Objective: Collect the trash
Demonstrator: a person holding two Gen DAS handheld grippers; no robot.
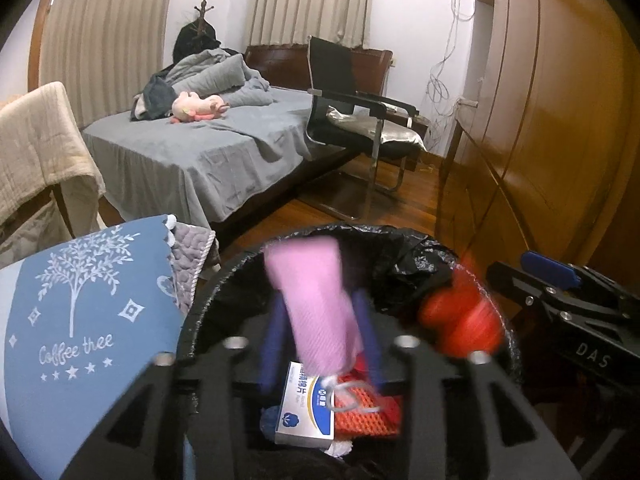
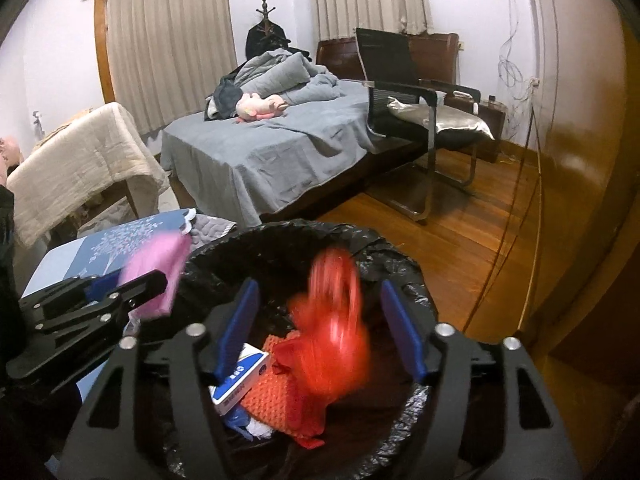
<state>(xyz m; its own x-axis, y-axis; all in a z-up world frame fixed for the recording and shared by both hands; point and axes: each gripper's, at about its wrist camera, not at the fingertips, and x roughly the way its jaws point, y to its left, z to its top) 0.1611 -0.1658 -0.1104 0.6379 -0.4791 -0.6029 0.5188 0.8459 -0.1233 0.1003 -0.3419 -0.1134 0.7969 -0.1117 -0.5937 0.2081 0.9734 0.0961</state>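
A bin lined with a black bag (image 1: 404, 256) sits below both grippers; its bag rim shows in the right wrist view (image 2: 280, 232) too. Inside lie a white and blue box (image 1: 306, 412), an orange knitted piece (image 2: 276, 396) and other scraps. My left gripper (image 1: 320, 332) is over the bin, its blue fingers (image 1: 272, 344) close around a pink packet (image 1: 316, 304), blurred. My right gripper (image 2: 318, 328) is open over the bin, and a blurred red item (image 2: 336, 344) is between its fingers (image 2: 400, 332), touching neither.
A blue cloth printed "Coffee tree" (image 1: 80, 320) covers a surface left of the bin. A grey bed (image 2: 288, 148) with a pink plush toy (image 2: 260, 106) stands behind. A black chair (image 2: 420, 108) stands on the wooden floor (image 2: 460, 240). Wooden wardrobe doors (image 1: 560, 140) line the right.
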